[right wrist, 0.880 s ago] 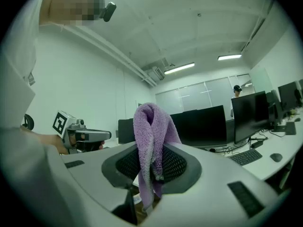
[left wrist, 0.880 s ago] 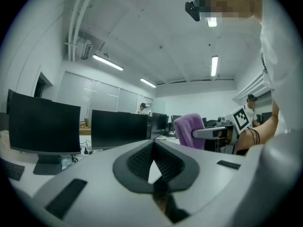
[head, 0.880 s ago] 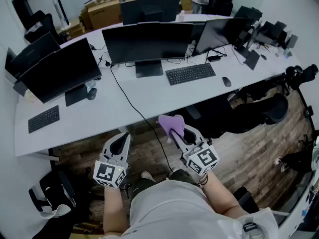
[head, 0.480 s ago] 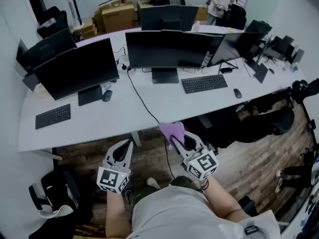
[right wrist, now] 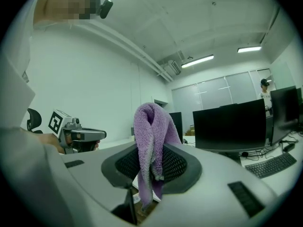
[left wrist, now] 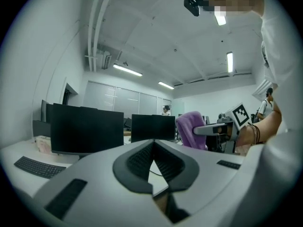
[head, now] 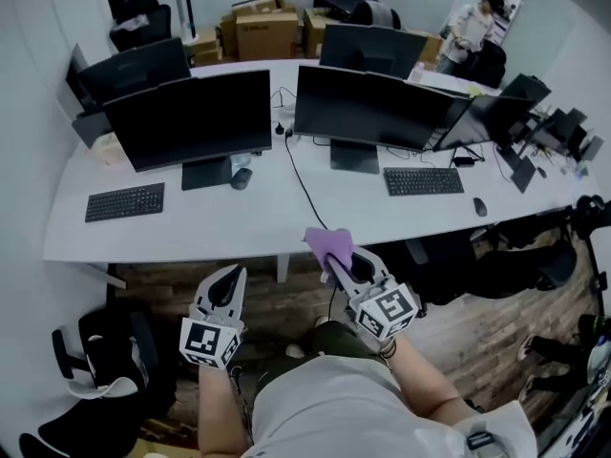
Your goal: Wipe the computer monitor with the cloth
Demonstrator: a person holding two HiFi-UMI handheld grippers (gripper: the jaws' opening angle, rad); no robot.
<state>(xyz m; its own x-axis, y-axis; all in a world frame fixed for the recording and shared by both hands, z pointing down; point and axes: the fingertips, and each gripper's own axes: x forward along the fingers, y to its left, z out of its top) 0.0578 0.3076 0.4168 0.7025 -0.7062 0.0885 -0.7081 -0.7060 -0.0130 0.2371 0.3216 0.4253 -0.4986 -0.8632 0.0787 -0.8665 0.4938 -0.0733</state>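
A folded purple cloth (head: 328, 243) sticks up from my right gripper (head: 336, 259), which is shut on it in front of the desk's near edge. In the right gripper view the cloth (right wrist: 152, 135) hangs between the pads, with a dark monitor (right wrist: 230, 127) beyond it to the right. My left gripper (head: 232, 277) is held level beside it, shut and with nothing in it; its pads meet at the tip (left wrist: 153, 142). Two large black monitors (head: 191, 118) (head: 378, 109) stand on the white desk (head: 220, 219) ahead, well beyond both grippers.
Keyboards (head: 125, 201) (head: 423, 180), a mouse (head: 479, 206) and a black cable (head: 307, 194) lie on the desk. More monitors stand behind and at right. Cardboard boxes (head: 267, 32) are stacked at the back. A person (head: 474, 29) stands far right. Office chairs (head: 100, 361) sit on the wooden floor.
The view has swung left: the desk and monitors have slid right and nearer in the head view. Both grippers keep their places, the right still holding the cloth.
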